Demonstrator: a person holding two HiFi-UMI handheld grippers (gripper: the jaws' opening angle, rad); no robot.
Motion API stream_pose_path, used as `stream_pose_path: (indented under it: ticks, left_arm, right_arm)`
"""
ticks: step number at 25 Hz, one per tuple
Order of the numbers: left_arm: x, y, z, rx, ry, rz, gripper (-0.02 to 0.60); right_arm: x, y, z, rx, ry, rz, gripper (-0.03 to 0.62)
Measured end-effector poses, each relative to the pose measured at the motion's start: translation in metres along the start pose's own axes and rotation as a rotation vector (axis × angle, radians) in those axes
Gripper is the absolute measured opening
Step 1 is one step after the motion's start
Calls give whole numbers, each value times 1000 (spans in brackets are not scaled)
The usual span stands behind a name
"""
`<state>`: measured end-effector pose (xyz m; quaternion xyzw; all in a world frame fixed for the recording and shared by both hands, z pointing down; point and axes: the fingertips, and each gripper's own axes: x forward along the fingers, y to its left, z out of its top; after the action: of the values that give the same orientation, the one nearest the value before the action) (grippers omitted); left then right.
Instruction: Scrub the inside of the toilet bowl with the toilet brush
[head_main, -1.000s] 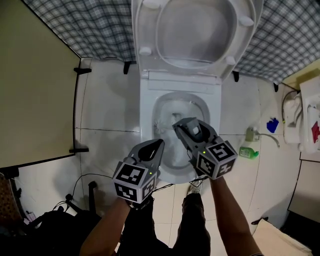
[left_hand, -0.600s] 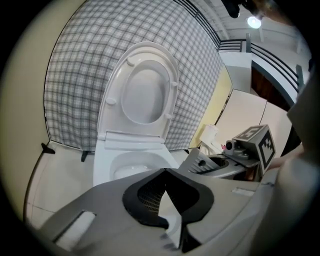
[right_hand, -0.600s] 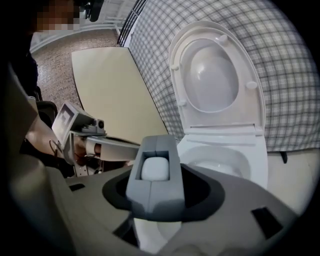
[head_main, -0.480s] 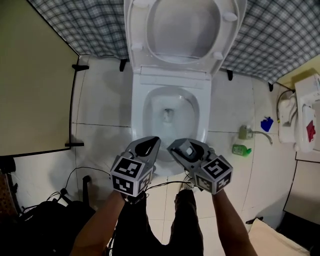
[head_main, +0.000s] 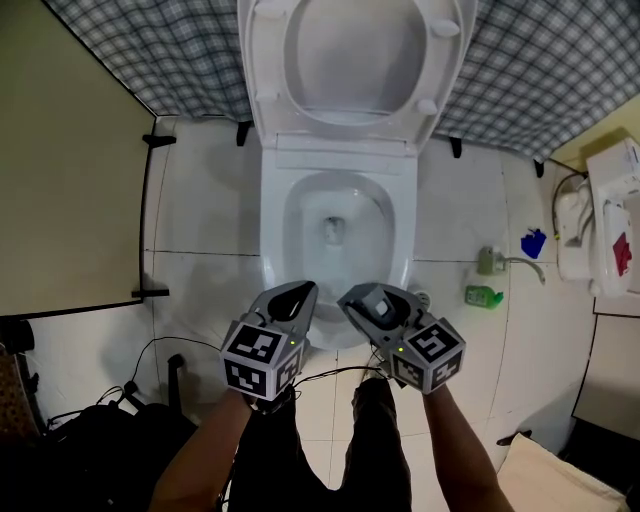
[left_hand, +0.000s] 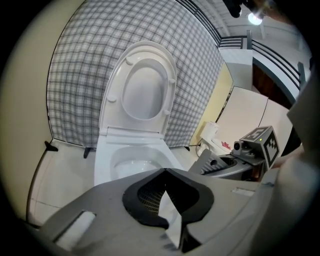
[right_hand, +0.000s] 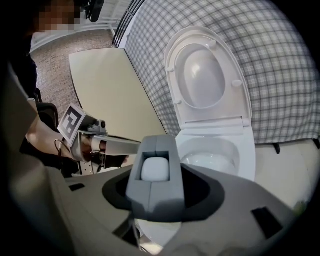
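A green bottle (head_main: 482, 297) is lying on the tiled floor (head_main: 205, 210) to your right, a small blue object (head_main: 533, 243) beyond it. A checked cloth (head_main: 140, 60) is hanging along the far wall, a beige panel (head_main: 70, 190) is standing at your left, and black cables (head_main: 155, 345) are trailing at lower left

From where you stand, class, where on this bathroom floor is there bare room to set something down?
Free: the white floor tiles between the white ceramic toilet and the beige partition panel. Crowded: right of the toilet, by the green bottle and metal pipe fitting; bottom left, the black bag and cables.
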<state>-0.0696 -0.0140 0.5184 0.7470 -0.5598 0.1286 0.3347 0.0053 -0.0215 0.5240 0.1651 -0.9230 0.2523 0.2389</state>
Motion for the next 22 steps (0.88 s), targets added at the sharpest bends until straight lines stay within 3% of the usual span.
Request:
stream_pose_path:
  ticks: [4, 11, 22]
  left_arm:
    - [-3, 8, -3, -7, 3, 0, 9]
    - [0, 28, 12, 8, -15, -1, 11]
    - [14, 49, 14, -2, 4, -12, 11]
  right_arm:
    - [9, -7, 3, 42, -66, -63, 210]
    - [45, -18, 30, 28, -178, -148, 210]
    - [78, -59, 87, -81, -302, -241, 210]
